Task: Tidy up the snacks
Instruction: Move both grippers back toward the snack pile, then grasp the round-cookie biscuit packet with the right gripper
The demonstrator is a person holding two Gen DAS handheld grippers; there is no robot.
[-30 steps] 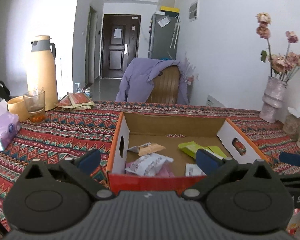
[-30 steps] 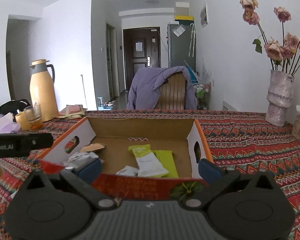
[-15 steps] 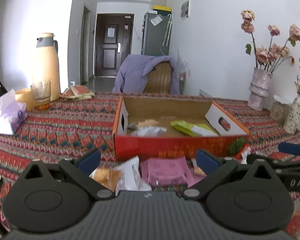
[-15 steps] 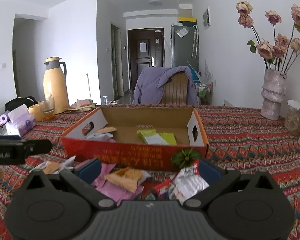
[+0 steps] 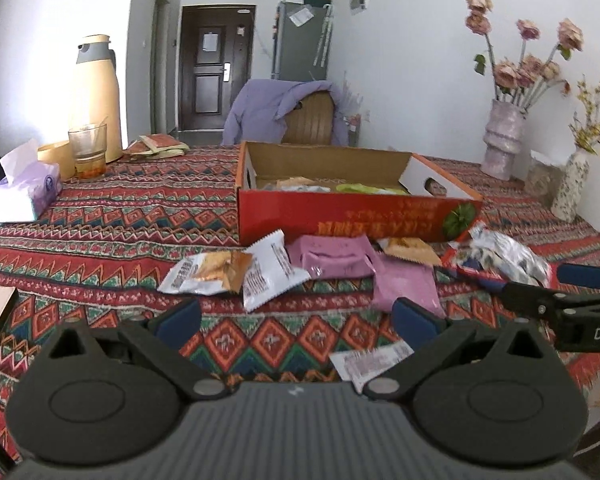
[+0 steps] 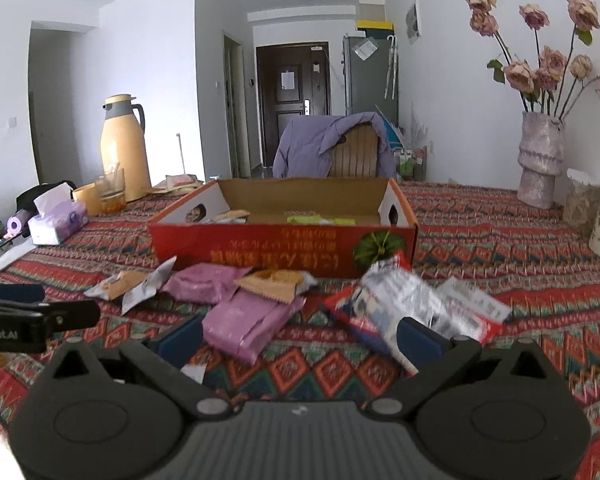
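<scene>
A red cardboard box (image 5: 352,216) (image 6: 284,248) stands on the patterned tablecloth with a few snack packets inside. Several loose packets lie in front of it: two pink packets (image 5: 332,256) (image 6: 244,320), orange-and-white packets (image 5: 212,272) (image 6: 276,284), a white packet (image 5: 270,276), and silver-red packets (image 5: 504,256) (image 6: 412,308). My left gripper (image 5: 296,320) is open and empty, near the table's front. My right gripper (image 6: 300,336) is open and empty, with the pink and silver-red packets just beyond its fingers.
A yellow thermos (image 5: 96,96), a glass (image 5: 87,151) and a tissue pack (image 5: 24,192) stand at the left. Flower vases (image 5: 502,140) (image 6: 540,160) stand at the right. A chair with a purple jacket (image 5: 284,108) is behind the table.
Both grippers have pulled back from over the box towards the table's front. The loose packets in front of the box have come into view.
</scene>
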